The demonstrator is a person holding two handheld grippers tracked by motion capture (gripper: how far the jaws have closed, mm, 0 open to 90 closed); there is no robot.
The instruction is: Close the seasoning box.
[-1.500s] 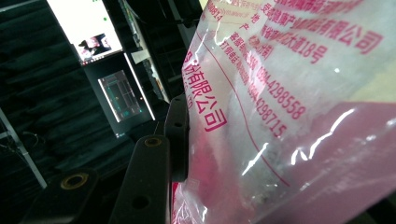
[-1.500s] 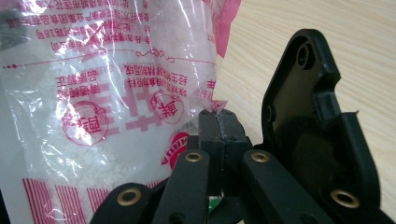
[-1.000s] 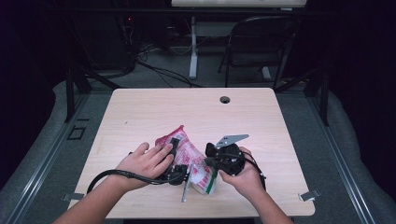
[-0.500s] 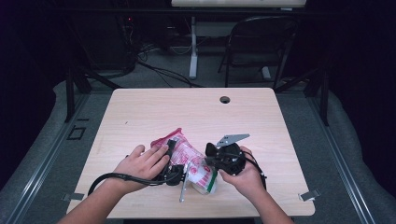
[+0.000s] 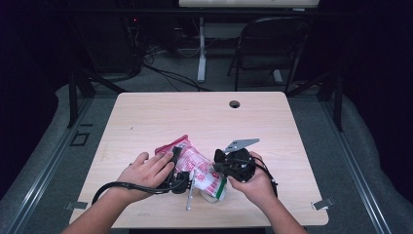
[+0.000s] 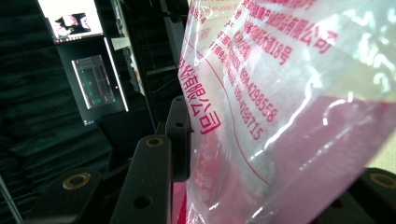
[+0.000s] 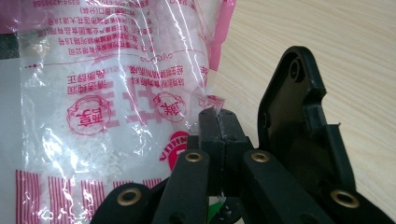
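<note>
A clear plastic bag (image 5: 197,168) with pink print and white grains lies near the table's front edge, between my two hands. In the left gripper view the bag (image 6: 289,93) sits between the jaws of my left gripper (image 6: 280,158), whose left pad presses on it. From the high view, my left gripper (image 5: 178,161) is at the bag's left side. My right gripper (image 5: 217,163) is at the bag's right side. In the right gripper view its jaws (image 7: 218,116) are shut on a corner of the bag's film (image 7: 116,84).
The light wood table (image 5: 195,117) has a round cable hole (image 5: 234,104) at its far side. A thin grey rod (image 5: 189,197) lies by the bag near the front edge. A black chair (image 5: 272,44) and cables stand beyond the table.
Both hands and the bag have shifted only slightly. The bag stays held between the two grippers.
</note>
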